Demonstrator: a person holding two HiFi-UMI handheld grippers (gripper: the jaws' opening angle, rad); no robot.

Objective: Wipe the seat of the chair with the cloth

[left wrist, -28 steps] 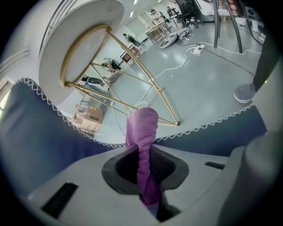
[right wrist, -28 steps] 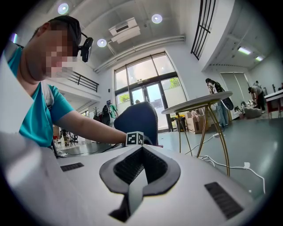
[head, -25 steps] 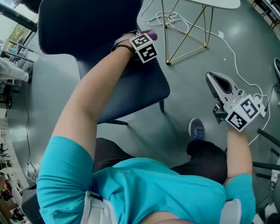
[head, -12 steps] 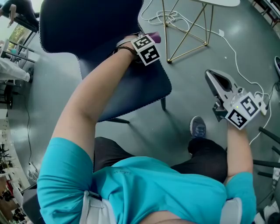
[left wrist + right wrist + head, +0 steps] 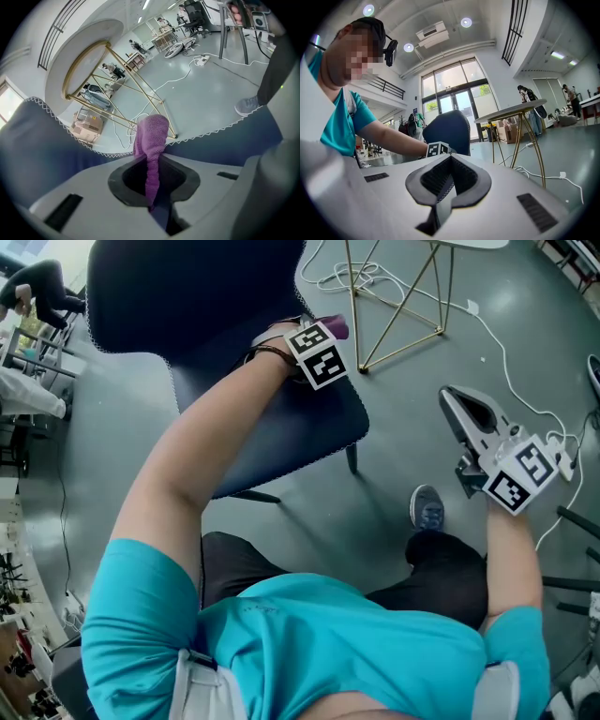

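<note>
Left gripper view: left hand-held gripper (image 5: 151, 180) is clenched on the purple cloth (image 5: 151, 133), whose end sticks out past the jaws over the chair seat (image 5: 234, 145) edge. In the head view it sits at the seat's far corner; cloth-to-seat contact can't be told. Right hand-held gripper (image 5: 449, 180) has its jaws together on nothing and is well off the seat's right side. Judged mid-wipe, and most of the seat looks left to do.

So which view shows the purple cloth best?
The left gripper view: the cloth sits centred, pinched in the left gripper. The head view shows only its tip beyond that gripper; the right gripper view shows none.
</note>
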